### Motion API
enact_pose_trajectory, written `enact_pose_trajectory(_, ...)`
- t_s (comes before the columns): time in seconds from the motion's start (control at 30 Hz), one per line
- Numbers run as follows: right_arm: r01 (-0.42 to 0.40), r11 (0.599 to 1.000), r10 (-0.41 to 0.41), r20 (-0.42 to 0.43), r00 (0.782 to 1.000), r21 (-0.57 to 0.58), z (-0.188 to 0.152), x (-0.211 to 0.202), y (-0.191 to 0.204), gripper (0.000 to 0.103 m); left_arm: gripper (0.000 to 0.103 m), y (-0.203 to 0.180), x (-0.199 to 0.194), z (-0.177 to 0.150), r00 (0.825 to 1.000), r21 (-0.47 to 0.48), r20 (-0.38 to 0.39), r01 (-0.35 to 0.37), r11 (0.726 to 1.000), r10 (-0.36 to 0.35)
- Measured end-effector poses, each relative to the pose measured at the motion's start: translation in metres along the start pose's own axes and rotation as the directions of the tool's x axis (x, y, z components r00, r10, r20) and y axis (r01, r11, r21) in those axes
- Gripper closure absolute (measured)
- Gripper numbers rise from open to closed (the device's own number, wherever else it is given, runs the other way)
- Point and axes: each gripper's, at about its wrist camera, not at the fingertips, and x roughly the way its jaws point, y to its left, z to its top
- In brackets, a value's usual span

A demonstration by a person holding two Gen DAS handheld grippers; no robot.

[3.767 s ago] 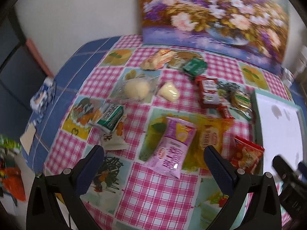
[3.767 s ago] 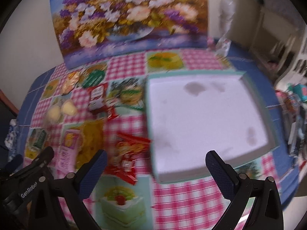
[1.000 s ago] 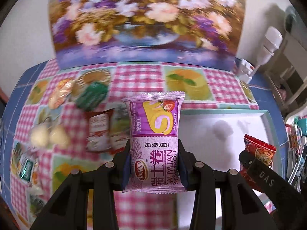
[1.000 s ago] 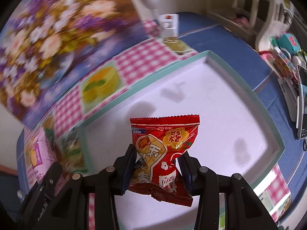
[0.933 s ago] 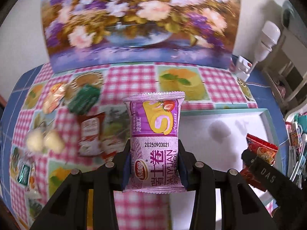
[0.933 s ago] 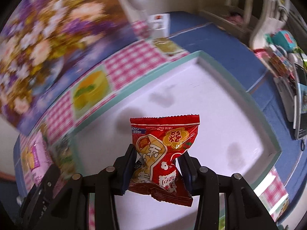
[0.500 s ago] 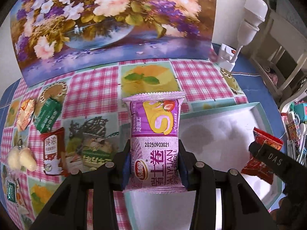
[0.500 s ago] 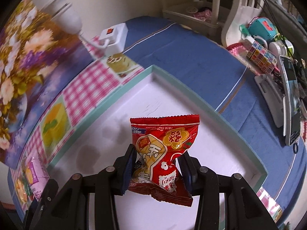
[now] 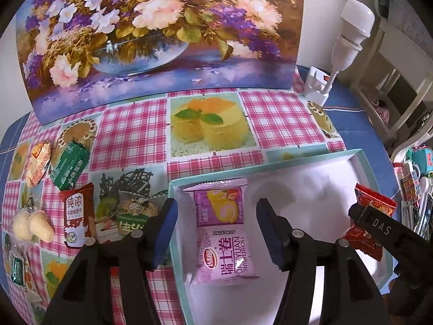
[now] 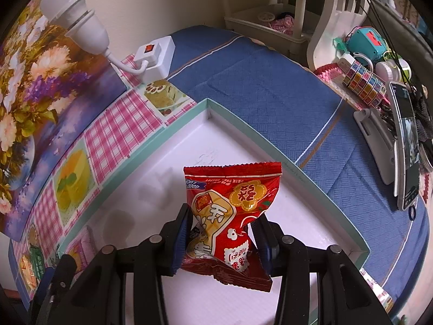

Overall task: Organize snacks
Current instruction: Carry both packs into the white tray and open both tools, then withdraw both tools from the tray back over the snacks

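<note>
A purple swiss-roll packet (image 9: 223, 233) lies flat in the left part of the white tray with a teal rim (image 9: 349, 152). My left gripper (image 9: 216, 224) hangs above it with its jaws opening, the pads clear of the packet on both sides. My right gripper (image 10: 222, 233) is shut on a red snack packet (image 10: 232, 205) and holds it over the tray's far corner (image 10: 208, 103). That red packet (image 9: 374, 207) also shows at the right in the left wrist view. Several snacks remain on the checked cloth at left: a green packet (image 9: 69, 168), a brown packet (image 9: 78, 214), pale sweets (image 9: 32, 226).
A large flower painting (image 9: 162, 35) stands along the table's back. A white lamp on a switch base (image 10: 154, 54) sits by the tray's far corner. Right of the table a phone on a stand (image 10: 406, 146) and small toys (image 10: 368, 40) crowd a shelf.
My left gripper has opened and the purple packet has dropped from it into the tray. Both grippers moved over the tray; the right still grips the red packet.
</note>
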Motion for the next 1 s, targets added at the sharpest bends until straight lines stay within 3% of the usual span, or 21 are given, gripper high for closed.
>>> enact_pose_trajectory(0.07, 0.001, 1.000, -0.001, -0.008, 1.000, 0.002, 0.000, 0.001, 0.000, 0.054, 0.028, 0.003, 0.000, 0.000, 1.000, -0.012, -0.004, -0.010, 1.000, 0.010)
enact_pose_trajectory(0.1, 0.001, 1.000, -0.001, -0.008, 1.000, 0.007, 0.000, 0.002, -0.001, 0.049, 0.024, 0.005, -0.001, 0.000, 1.000, -0.023, -0.005, -0.011, 1.000, 0.011)
enact_pose_trajectory(0.13, 0.008, 1.000, -0.008, -0.008, 1.000, 0.013, 0.001, 0.002, -0.002, 0.038, 0.023, 0.007, -0.001, 0.001, 1.000, -0.031, -0.007, -0.009, 0.999, 0.009)
enact_pose_trajectory(0.17, 0.014, 1.000, -0.014, -0.007, 1.000, 0.017, 0.001, 0.002, -0.003, 0.033, 0.023, 0.009, -0.001, 0.001, 1.000, -0.040, -0.009, -0.010, 0.999, 0.010)
enact_pose_trajectory(0.3, 0.018, 1.000, -0.018, -0.001, 1.000, 0.023, 0.002, 0.001, -0.006, 0.029, 0.022, 0.017, 0.000, 0.001, 1.000, -0.071, -0.018, -0.027, 0.997, 0.026)
enact_pose_trajectory(0.4, 0.009, 1.000, -0.009, 0.005, 1.000, 0.012, 0.001, 0.001, -0.004, 0.016, 0.021, 0.024, 0.002, 0.001, 0.999, -0.103, -0.030, -0.041, 0.994, 0.038)
enact_pose_trajectory(0.5, -0.011, 1.000, 0.012, 0.014, 1.000, -0.004, 0.000, 0.000, 0.000, 0.000, 0.009, 0.032, 0.003, 0.000, 0.998, -0.134, -0.034, -0.064, 0.989, 0.060)
enact_pose_trajectory(0.77, -0.053, 0.998, 0.053, 0.009, 0.999, -0.028, -0.001, 0.001, 0.004, 0.000, 0.008, 0.051, -0.001, -0.001, 0.991, -0.177, 0.001, -0.134, 0.975, 0.136)
enact_pose_trajectory(1.0, -0.086, 0.994, 0.089, 0.037, 0.995, -0.074, -0.002, -0.003, 0.010, 0.000, 0.008, 0.066, -0.003, -0.004, 0.994, -0.215, 0.000, -0.105, 0.971, 0.107)
